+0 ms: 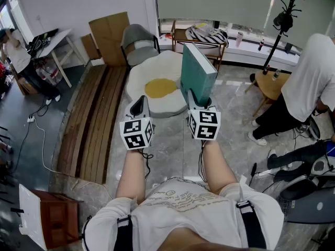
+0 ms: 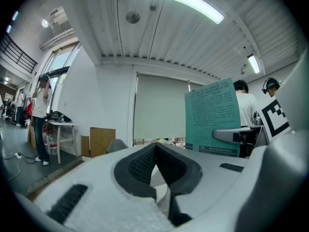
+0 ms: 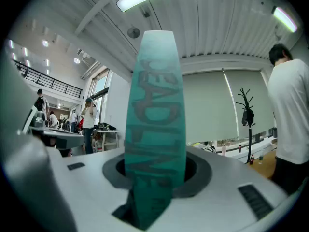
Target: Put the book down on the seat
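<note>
My right gripper (image 1: 198, 99) is shut on a teal book (image 1: 197, 71) and holds it upright by its lower edge. In the right gripper view the book's spine (image 3: 155, 124) stands between the jaws of the right gripper (image 3: 153, 178) and fills the middle of the frame. An egg-shaped white seat with a yellow centre (image 1: 157, 88) lies on the floor just beyond and to the left of the book. My left gripper (image 1: 138, 105) hangs over the seat's near edge, shut and empty. In the left gripper view its pads (image 2: 145, 163) meet, and the book (image 2: 212, 116) stands to the right.
Wooden planks (image 1: 97, 119) lie on the floor at the left. A cardboard sheet (image 1: 109, 31) and a grey chair (image 1: 138, 43) stand behind the seat. A wooden rack (image 1: 201, 37), a round stool (image 1: 272, 83) and a person in white (image 1: 313, 77) are at the right.
</note>
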Action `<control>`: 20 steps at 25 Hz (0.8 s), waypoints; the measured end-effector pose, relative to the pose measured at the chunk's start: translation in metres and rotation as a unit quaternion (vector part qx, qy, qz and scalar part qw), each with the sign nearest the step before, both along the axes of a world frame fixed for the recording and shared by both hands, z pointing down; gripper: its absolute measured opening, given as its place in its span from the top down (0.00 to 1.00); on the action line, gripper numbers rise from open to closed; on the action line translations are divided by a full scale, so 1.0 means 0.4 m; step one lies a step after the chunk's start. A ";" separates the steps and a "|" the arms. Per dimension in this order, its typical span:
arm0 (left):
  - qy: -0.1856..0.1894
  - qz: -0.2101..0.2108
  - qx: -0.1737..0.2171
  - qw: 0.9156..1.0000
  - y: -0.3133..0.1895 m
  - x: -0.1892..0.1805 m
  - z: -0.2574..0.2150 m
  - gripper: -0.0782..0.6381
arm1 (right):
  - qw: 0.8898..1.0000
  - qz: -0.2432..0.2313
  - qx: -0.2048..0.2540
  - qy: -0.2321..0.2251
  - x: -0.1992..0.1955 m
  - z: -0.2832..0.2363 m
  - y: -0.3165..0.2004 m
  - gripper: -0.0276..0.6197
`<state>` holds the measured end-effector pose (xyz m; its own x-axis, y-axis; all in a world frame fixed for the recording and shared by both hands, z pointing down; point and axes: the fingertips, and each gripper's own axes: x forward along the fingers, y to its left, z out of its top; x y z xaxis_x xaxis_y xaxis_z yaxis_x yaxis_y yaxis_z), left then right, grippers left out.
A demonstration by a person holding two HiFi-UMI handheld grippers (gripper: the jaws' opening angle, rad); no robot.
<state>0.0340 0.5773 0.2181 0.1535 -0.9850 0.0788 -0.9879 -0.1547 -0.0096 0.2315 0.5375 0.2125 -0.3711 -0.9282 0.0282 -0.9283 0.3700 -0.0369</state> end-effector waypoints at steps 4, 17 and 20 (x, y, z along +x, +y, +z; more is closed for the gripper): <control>0.004 -0.004 -0.002 1.000 -0.005 -0.018 -0.002 0.87 | 1.000 -0.006 0.001 -0.003 -0.021 -0.009 -0.008 0.71; 0.010 -0.017 -0.008 1.000 -0.022 -0.198 0.020 0.87 | 1.000 -0.023 0.012 -0.017 -0.213 -0.018 -0.028 0.70; 0.017 -0.010 -0.010 1.000 -0.035 -0.246 0.024 0.87 | 1.000 -0.024 0.010 -0.018 -0.268 -0.011 -0.031 0.70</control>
